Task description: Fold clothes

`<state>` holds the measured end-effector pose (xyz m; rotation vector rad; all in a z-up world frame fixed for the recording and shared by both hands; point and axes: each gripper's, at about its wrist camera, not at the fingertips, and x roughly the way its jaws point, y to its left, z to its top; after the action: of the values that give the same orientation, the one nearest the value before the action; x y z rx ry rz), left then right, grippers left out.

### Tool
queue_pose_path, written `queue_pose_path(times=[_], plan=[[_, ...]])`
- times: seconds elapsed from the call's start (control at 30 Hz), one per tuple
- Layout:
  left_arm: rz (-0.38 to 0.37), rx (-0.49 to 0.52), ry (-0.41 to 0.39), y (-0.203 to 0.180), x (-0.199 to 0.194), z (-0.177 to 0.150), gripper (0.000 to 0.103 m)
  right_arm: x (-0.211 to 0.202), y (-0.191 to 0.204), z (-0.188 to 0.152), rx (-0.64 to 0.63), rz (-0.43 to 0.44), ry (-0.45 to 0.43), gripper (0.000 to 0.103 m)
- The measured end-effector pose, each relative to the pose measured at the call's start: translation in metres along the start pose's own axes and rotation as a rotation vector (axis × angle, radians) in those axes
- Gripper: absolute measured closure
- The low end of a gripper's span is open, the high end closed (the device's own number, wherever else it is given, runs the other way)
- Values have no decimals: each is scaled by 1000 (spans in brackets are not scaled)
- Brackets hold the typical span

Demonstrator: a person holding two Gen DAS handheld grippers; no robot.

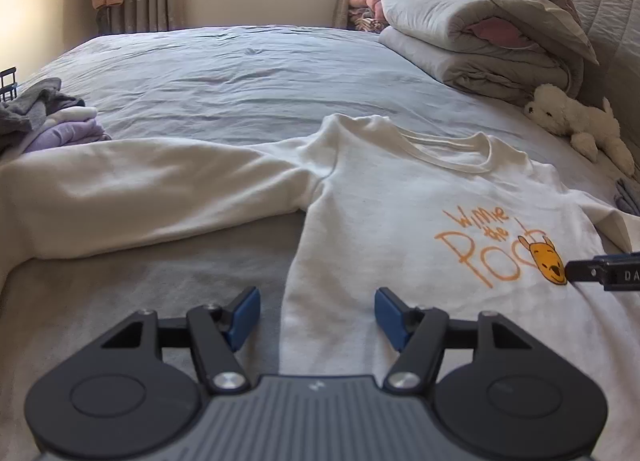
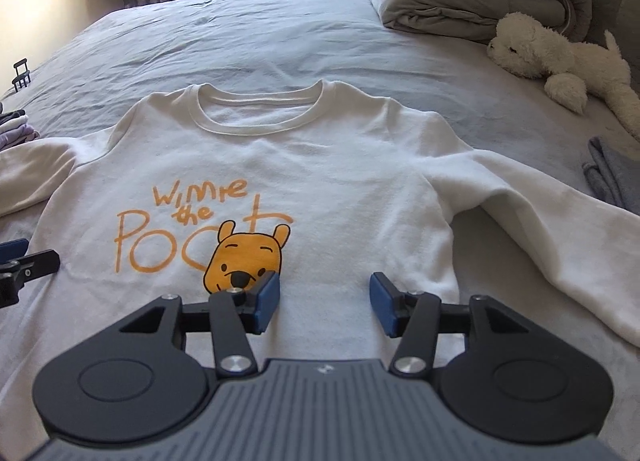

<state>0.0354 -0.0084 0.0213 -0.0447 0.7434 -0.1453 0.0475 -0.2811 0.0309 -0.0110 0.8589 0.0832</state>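
From where I sat, the white Winnie the Pooh sweatshirt lay flat and face up on the blue-grey bed sheet, collar toward the far side, hem toward me. I judged it soft, light and limp: thick fleece that would drape and bunch if lifted by one point, so a pinch at a seam or cuff seemed best, not the middle of the chest.

Going left to right, its left sleeve stretched out across the sheet, a good first hold near the cuff, which I could not see. My left gripper hovered over the near left side edge of the body, jaws spread, pinching nothing. My right gripper hung over the lower chest just right of the bear print, jaws likewise spread and empty. The right sleeve ran off toward the near right.

I counted one sweatshirt, two sleeves, two grippers. Around it: one small heap of clothes at far left, one stack of folded quilts at far right, one white plush dog, and one grey garment at the right edge.
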Motion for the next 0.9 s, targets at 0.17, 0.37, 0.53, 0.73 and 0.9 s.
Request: queue_pose_path(times=[0.17, 0.37, 0.53, 0.73, 0.9], plan=[[6, 5, 5, -3, 1, -3, 35, -2, 7, -4, -24, -7, 2, 49], [1, -5, 12, -1, 1, -3, 35, -2, 12, -6, -38, -18, -2, 49], [19, 18, 6, -6, 1, -5, 35, -1, 13, -7, -32, -24, -2, 49], [17, 18, 8, -5, 1, -5, 35, -3, 18, -9, -50, -31, -5, 49], [20, 22, 7, -6, 1, -5, 34, -3, 20, -9, -46, -32, -5, 49]])
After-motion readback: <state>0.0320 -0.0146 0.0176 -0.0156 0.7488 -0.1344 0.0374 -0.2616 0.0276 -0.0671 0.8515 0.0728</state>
